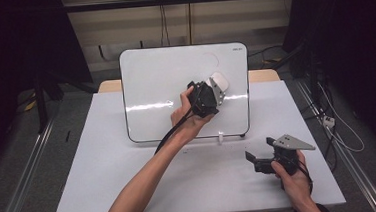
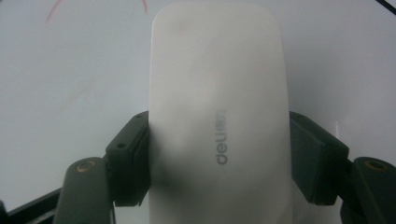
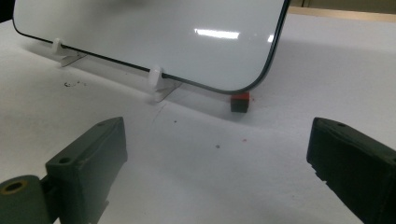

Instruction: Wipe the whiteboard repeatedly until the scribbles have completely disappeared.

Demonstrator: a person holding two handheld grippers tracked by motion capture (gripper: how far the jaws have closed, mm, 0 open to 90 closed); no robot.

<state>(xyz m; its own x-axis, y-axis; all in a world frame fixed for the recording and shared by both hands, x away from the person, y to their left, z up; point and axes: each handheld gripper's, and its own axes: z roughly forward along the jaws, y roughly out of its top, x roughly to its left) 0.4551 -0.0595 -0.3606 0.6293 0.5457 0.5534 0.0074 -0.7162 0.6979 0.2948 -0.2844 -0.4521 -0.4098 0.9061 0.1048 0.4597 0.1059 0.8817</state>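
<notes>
Up high, left hand-held gripper (image 1: 214, 90) clamping white eraser (image 2: 219, 116) against whiteboard (image 1: 154, 83), right hand-held gripper (image 1: 258, 157) wide

The whiteboard (image 1: 164, 87) stands tilted at the back middle of the table (image 1: 106, 182). The eraser (image 1: 219, 82) lies against the upper right part of the whiteboard, between the 2 jaws of the left gripper (image 1: 214, 86). The right gripper (image 1: 260, 153) is before the whiteboard's right lower corner, apart from it, above the table.
</notes>
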